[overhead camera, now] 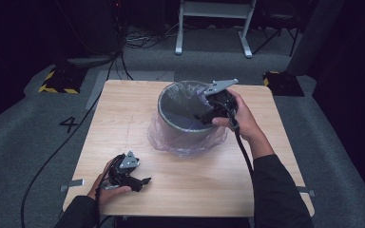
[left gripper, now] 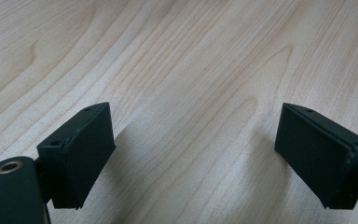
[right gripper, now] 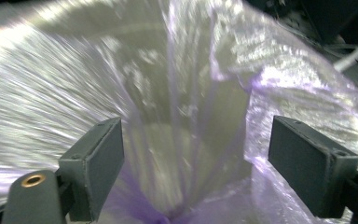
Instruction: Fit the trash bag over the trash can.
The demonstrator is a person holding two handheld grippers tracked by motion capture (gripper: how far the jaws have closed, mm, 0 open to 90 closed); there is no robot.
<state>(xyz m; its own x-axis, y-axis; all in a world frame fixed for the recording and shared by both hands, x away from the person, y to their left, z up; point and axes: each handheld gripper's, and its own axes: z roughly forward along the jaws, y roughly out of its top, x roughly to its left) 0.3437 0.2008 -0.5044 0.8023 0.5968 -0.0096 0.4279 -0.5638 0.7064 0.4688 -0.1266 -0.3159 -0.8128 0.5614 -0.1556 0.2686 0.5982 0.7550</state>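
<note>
A bin (overhead camera: 186, 111) lined with a thin purple plastic bag (overhead camera: 171, 140) stands on the far middle of the wooden table (overhead camera: 123, 114), the bag's skirt spilling over the rim and bunching on the tabletop around the base. The right gripper (overhead camera: 208, 113) dips over the bin's right rim into the opening, and in the right gripper view its jaws stand wide apart with the bag's film (right gripper: 191, 107) between them, gripped by neither. The left gripper (overhead camera: 140, 183) rests near the table's front left edge, well apart from the bin, its jaws wide open over bare wood.
</note>
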